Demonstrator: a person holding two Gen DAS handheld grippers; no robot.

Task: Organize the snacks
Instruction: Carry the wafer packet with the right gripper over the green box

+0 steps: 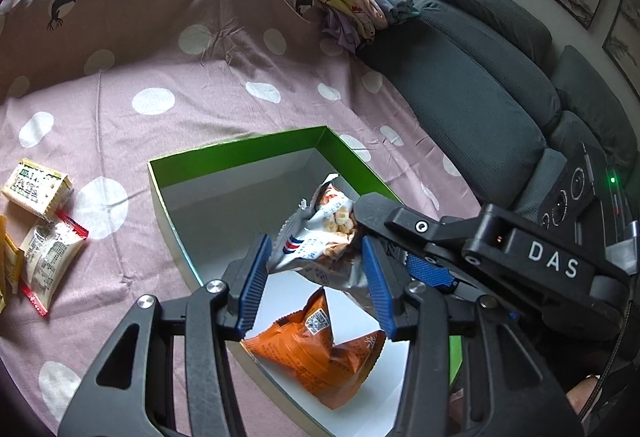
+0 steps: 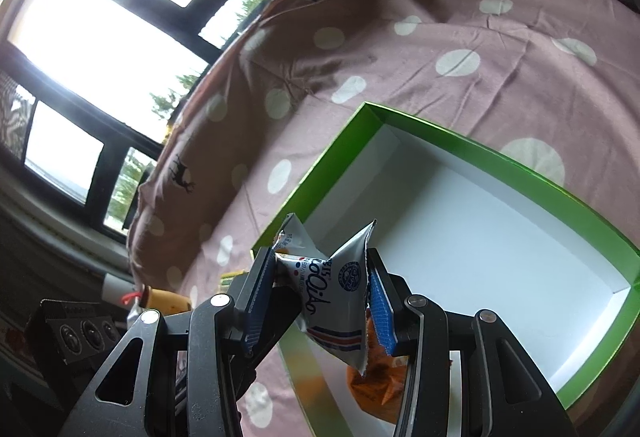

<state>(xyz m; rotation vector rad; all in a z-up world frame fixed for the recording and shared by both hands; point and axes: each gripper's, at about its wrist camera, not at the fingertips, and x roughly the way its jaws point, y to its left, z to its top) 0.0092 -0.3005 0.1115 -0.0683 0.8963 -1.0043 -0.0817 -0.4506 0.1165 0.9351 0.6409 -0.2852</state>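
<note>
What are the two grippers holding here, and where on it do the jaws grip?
Both hold one silver snack packet above the green box: the left gripper and right gripper each pinch it across its side edges.

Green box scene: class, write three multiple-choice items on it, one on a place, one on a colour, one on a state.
1. Where does the orange packet lie?
A. in the green box
B. on the sofa
C. on the windowsill

2. The gripper pads are:
A. red
B. blue
C. yellow

3. The silver packet is:
A. flat on the cloth
B. under the orange packet
C. clamped by both grippers

Key: 1 A, it rests on the box's white floor. 2 B, blue ribbed pads show. 3 C, left gripper and right gripper both pinch it.
</note>
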